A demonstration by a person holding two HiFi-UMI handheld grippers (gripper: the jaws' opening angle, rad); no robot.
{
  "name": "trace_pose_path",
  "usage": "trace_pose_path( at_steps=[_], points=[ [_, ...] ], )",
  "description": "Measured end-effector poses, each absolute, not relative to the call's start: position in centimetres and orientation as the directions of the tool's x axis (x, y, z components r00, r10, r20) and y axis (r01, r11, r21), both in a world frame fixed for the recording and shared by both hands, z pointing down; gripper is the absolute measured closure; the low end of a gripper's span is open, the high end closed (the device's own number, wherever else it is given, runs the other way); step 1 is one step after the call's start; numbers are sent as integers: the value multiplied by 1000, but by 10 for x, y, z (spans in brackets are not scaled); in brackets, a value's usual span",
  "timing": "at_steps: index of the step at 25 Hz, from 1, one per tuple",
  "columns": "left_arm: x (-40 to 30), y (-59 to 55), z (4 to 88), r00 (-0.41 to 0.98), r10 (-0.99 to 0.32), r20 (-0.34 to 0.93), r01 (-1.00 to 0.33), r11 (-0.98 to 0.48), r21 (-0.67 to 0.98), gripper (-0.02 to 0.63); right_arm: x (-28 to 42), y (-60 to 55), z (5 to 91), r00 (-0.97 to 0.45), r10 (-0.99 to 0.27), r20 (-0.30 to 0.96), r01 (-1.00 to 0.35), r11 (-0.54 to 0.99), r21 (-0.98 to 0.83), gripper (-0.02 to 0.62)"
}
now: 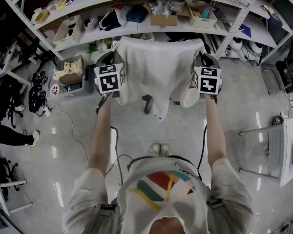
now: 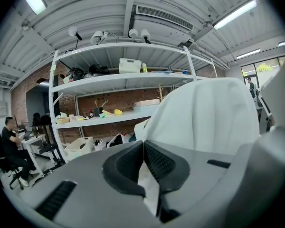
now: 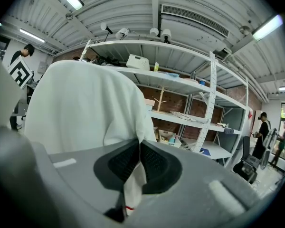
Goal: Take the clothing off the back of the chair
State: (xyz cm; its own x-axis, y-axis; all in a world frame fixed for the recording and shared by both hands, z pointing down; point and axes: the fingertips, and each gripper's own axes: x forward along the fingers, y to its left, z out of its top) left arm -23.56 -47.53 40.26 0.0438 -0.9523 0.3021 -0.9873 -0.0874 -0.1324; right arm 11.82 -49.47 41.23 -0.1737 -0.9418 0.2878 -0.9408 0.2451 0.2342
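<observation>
The left gripper [image 2: 143, 144] had its jaws pressed together on a fold of the white cloth garment [image 2: 205, 112], and a thin strip of that fabric ran down between the dark ribbed pads [image 2: 160, 163]. The right gripper [image 3: 139, 142] was likewise clamped shut on the garment's other edge, where a pinched tongue of white fabric with a small red mark hung below its pads [image 3: 123, 163].

From each grip the garment rose as a broad, smooth, rounded sheet, to the right of the left jaws and to the left of the right jaws. In the head view it lay spread between the two grippers, draped over the top of the chair back, which it hid, with its lower edge hanging in uneven points above the glossy grey floor [image 1: 73, 140]. The two black-and-white marker cubes [image 1: 110, 78] sat at the garment's left and right sides at about the same height, and the person's bare forearms [image 1: 100, 130] reached straight forward to them.

Just behind the garment stood a white metal shelving unit [image 1: 151, 29] crowded with small items, among them a brown cardboard box [image 1: 163, 19]. The person's pale shoes [image 1: 160, 150] stood on the floor below the hanging cloth.
</observation>
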Motion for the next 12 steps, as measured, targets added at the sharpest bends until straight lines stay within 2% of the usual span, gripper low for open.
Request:
trace_pose_path(
  at_steps=[6,12],
  points=[
    [-246,-464,384,-1,-975,223,-993,-25,-114,592,125,-493,411,-161,-943,293,-944,234,234,586],
    [-253,-458,373,-25,-979,202,-991,-2,-132,592,132,-490,411,-137,-949,284,-940,215,265,586]
  ],
)
